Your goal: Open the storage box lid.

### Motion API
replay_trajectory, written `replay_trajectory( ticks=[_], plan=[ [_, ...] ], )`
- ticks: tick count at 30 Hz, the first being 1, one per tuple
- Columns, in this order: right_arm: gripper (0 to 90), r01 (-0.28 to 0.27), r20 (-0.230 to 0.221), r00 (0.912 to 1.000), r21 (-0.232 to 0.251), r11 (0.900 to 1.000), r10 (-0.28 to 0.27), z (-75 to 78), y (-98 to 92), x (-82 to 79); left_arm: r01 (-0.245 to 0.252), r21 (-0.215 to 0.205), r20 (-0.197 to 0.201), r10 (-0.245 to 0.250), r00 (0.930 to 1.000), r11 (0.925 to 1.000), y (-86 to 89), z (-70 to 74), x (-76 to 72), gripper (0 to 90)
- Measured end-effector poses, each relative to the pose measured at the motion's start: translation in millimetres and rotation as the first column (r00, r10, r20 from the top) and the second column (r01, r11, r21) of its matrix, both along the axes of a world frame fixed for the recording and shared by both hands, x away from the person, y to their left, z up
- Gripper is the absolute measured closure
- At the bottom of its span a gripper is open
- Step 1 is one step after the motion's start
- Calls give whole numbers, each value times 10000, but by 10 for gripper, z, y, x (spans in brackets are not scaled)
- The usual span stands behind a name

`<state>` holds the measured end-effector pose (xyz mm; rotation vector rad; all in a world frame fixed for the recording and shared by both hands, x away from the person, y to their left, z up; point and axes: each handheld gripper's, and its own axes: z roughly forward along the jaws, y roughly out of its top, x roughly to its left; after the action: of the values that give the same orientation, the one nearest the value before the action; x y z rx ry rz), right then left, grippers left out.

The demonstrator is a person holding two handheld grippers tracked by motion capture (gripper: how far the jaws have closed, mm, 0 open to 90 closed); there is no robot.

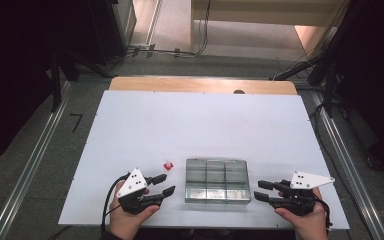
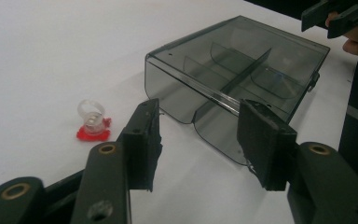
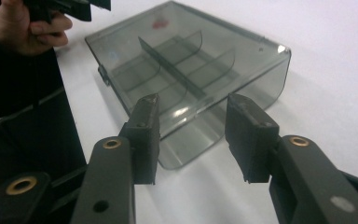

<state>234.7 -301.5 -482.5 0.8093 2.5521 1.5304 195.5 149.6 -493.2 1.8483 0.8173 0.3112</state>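
Note:
A smoky clear plastic box [image 1: 217, 180] with its lid closed and dividers inside lies near the front edge of the white tabletop [image 1: 190, 125]. Left of it sits a small clear ring on a red base [image 1: 168, 164]. My left gripper [image 1: 167, 183] is just left of the box, pointing toward it, jaws apart with nothing between them. My right gripper [image 1: 258, 190] faces the box from the right, also open and empty. In the left gripper view the ring [image 2: 93, 122] is left of the jaws and the box [image 2: 242, 65] lies ahead. The right gripper view shows the box [image 3: 191, 60] just past its jaws.
The white board rests on a wooden table [image 1: 202, 85] whose far edge shows behind it. Grey floor with metal rails [image 1: 35, 160] runs on both sides. Cables [image 1: 170, 50] lie on the floor beyond the table.

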Motion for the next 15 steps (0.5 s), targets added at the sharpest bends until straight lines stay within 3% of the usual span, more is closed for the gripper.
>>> replay_trajectory(
  ticks=[4,5,6,8,15],
  plan=[
    [644,274,-8,9996,-341,9990,-275,-31,0,-26,302,252,-139,-299,9995,9992,-66,-31,1,660],
    [708,273,-159,9995,-515,9983,-281,-57,-1,-21,335,332,-186,-329,9993,9989,-79,-37,4,701],
    [708,273,-159,9995,-515,9983,-281,-57,-1,-21,416,390,-284,-405,9988,9984,-90,-43,9,701],
    [800,-89,-323,9995,-601,9982,69,-79,-5,-25,584,427,-449,-565,9974,9974,-113,-58,16,766],
    [878,-610,-396,9975,-755,9953,581,-99,-5,-26,1313,460,-1002,-1262,9869,9903,-160,-90,45,900]
  ],
)
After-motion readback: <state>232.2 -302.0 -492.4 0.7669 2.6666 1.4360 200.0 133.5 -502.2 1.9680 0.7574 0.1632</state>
